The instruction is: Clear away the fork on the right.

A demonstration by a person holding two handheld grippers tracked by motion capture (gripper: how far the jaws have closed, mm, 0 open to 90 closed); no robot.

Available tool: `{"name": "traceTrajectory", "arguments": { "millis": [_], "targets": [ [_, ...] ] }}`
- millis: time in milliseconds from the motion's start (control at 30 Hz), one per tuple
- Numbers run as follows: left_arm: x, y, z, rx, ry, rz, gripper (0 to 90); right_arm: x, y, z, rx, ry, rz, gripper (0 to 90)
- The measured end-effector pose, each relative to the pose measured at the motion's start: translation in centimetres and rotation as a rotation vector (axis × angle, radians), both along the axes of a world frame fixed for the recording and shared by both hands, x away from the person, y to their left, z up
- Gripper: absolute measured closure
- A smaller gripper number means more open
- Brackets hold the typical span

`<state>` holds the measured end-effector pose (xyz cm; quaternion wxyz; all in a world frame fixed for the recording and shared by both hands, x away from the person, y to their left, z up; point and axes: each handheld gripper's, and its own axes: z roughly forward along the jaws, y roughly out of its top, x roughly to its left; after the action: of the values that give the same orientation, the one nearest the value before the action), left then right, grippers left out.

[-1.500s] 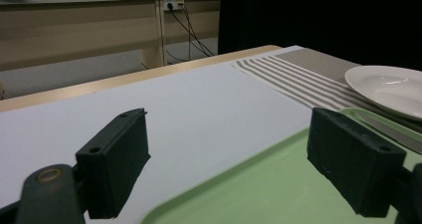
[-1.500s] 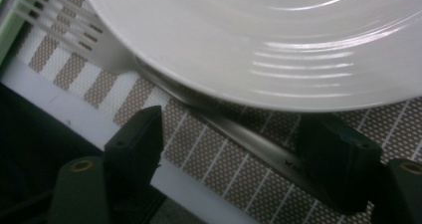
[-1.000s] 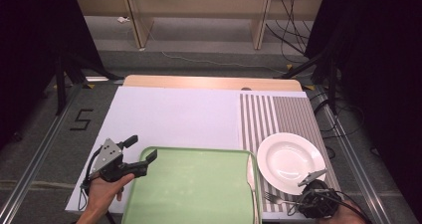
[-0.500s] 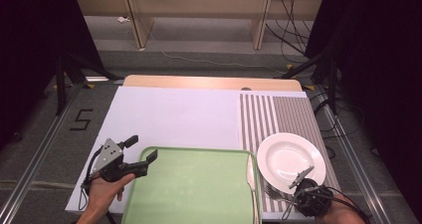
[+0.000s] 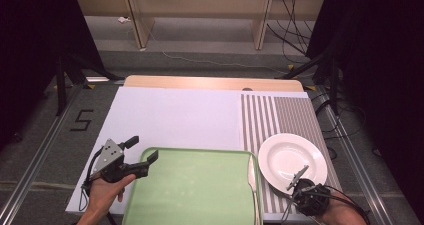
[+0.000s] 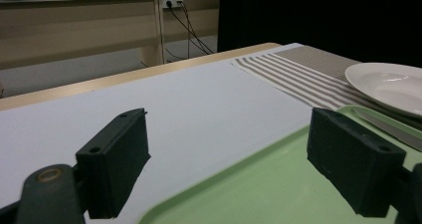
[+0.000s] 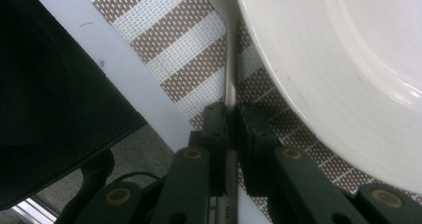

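Two black jaws of right gripper [image 7: 230, 115], just closing, pinch slim silver utensil handle [image 7: 230, 69] beside round white plate [image 7: 348, 74]; left gripper [image 6: 239, 159] wide over green plastic tray [image 6: 259, 194].

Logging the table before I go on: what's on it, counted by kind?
Plate: 1
Tray: 1
Placemat: 1
Knife: 1
Utensil handle, clamped in the right gripper, working end hidden: 1
Total: 5
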<state>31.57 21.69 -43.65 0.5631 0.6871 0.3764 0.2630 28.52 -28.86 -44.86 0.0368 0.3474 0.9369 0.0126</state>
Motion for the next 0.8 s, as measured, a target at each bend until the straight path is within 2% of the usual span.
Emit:
{"name": "traceTrajectory", "arguments": {
  "millis": [100,233,367,400,533,633,667,800],
  "targets": [
    [0.0,0.0,0.0,-0.001,-0.001,0.001,16.2,0.1,0.0,-0.1,0.000,-0.013,0.027,83.6],
    [0.0,0.0,0.0,-0.002,-0.002,0.002,16.2,-0.1,0.1,0.0,0.001,-0.010,0.014,83.9],
    [0.0,0.0,0.0,0.000,-0.003,0.001,16.2,-0.1,0.2,0.0,0.020,-0.016,0.036,84.1],
    [0.0,0.0,0.0,-0.001,-0.004,0.002,16.2,-0.2,0.4,0.1,0.024,-0.019,0.022,84.1],
    [0.0,0.0,0.0,0.000,-0.003,0.001,16.2,-0.3,0.7,0.3,0.028,-0.030,0.048,84.2],
    [0.0,0.0,0.0,-0.002,-0.003,0.002,16.2,-0.5,1.3,0.6,0.053,-0.036,0.048,84.2],
    [0.0,0.0,0.0,0.000,-0.003,0.001,16.2,-0.5,1.4,0.7,0.055,-0.042,0.070,84.2],
    [0.0,0.0,0.0,-0.002,-0.002,0.002,16.2,-0.6,2.1,1.3,0.094,-0.056,0.079,84.2]
  ]
}}
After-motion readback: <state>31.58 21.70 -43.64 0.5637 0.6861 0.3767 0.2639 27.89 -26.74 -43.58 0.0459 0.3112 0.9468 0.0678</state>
